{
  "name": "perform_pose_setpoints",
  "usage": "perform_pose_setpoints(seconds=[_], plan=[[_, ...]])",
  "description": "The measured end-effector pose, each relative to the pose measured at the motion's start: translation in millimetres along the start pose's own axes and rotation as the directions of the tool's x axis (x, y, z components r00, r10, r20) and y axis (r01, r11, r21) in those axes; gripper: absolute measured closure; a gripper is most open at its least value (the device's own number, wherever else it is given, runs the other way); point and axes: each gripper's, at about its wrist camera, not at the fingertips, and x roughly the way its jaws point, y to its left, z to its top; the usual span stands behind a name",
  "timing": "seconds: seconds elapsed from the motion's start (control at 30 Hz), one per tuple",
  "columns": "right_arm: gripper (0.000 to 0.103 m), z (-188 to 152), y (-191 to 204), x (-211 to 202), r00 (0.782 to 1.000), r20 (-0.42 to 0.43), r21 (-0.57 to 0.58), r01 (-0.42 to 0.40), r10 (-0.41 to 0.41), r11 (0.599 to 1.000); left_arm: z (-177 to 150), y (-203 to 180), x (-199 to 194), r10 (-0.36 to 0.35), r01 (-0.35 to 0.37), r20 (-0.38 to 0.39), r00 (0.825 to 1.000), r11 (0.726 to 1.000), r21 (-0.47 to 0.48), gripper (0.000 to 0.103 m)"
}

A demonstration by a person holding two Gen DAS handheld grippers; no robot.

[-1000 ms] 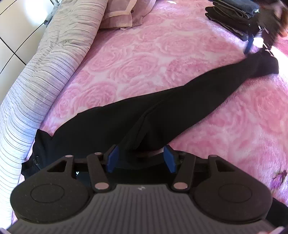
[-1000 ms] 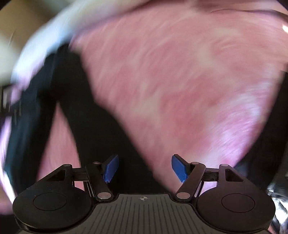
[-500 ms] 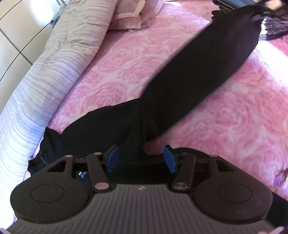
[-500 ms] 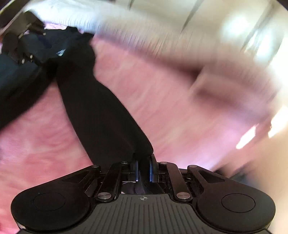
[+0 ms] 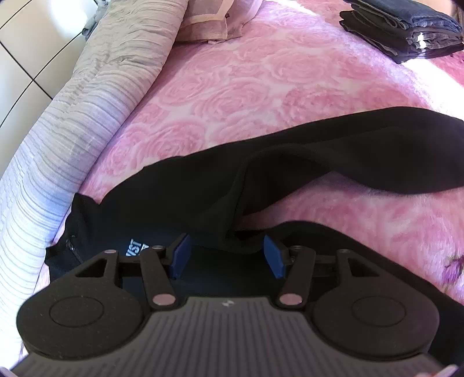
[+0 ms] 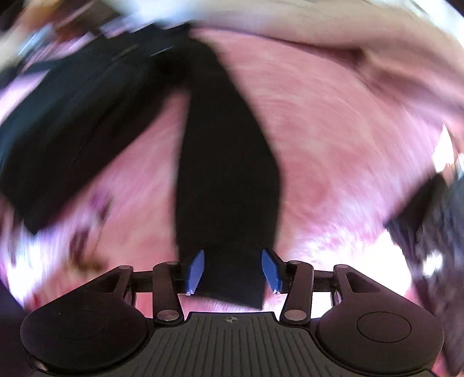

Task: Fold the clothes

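Observation:
A black garment [image 5: 203,185] with white lettering lies on the pink rose-patterned bedspread [image 5: 246,87]. One long black sleeve [image 5: 377,150] stretches out to the right. My left gripper [image 5: 226,258] is open, low over the garment's body near the lettering. My right gripper [image 6: 232,271] is open, and the sleeve's cuff end [image 6: 232,278] lies between its blue pads without being pinched. The sleeve [image 6: 226,162] runs away from it toward the garment's body [image 6: 72,116]. The right wrist view is motion-blurred.
A grey striped rolled quilt [image 5: 87,110] borders the bed on the left, with a pink pillow [image 5: 211,20] at its far end. A stack of folded dark clothes [image 5: 403,29] sits at the far right and shows blurred in the right wrist view [image 6: 429,226].
My right gripper had shut on the sleeve end and lifted it; now it has opened and the sleeve lies lower, out to the right. My left gripper stayed open over the body.

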Motion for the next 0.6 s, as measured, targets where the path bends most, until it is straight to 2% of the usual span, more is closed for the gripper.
perform_pose_setpoints(seconds=[0.07, 0.13, 0.2, 0.27, 0.33, 0.37, 0.47, 0.53, 0.6], plan=[[0.055, 13, -21, 1, 1.000, 0.014, 0.168, -0.021, 0.019, 0.986, 5, -2, -1, 0.000, 0.000, 0.012, 1.000, 1.000, 0.011, 0.051], [0.055, 23, -42, 16, 0.997, 0.029, 0.290, -0.076, 0.071, 0.954, 9, -5, -1, 0.000, 0.000, 0.025, 1.000, 1.000, 0.025, 0.051], [0.055, 32, -63, 33, 0.992, 0.023, 0.368, -0.122, 0.122, 0.922, 13, -7, -1, 0.001, -0.003, 0.035, 0.999, 0.999, 0.041, 0.050], [0.056, 37, -78, 54, 0.983, -0.027, 0.403, -0.154, 0.180, 0.902, 16, -9, 0, 0.005, -0.008, 0.045, 0.999, 0.998, 0.061, 0.050], [0.088, 43, -87, 72, 0.964, -0.086, 0.425, -0.192, 0.251, 0.885, 17, -9, -1, 0.011, -0.016, 0.059, 0.998, 0.997, 0.074, 0.050], [0.102, 49, -89, 74, 0.959, -0.117, 0.405, -0.190, 0.257, 0.894, 18, -6, -3, -0.005, 0.001, 0.072, 0.997, 0.998, 0.061, 0.050], [0.103, 83, -96, 53, 0.966, -0.150, 0.264, -0.167, 0.212, 0.950, 19, 3, -9, -0.055, 0.053, 0.112, 0.992, 0.998, 0.015, 0.041], [0.103, 111, -105, 28, 0.985, -0.142, 0.139, -0.082, 0.102, 0.987, 23, 6, -6, -0.053, 0.054, 0.117, 0.992, 0.999, -0.005, 0.040], [0.103, 140, -117, 3, 0.994, -0.100, -0.002, 0.038, -0.038, 0.999, 28, 4, 1, -0.056, 0.058, 0.110, 0.992, 0.998, -0.017, 0.040]])
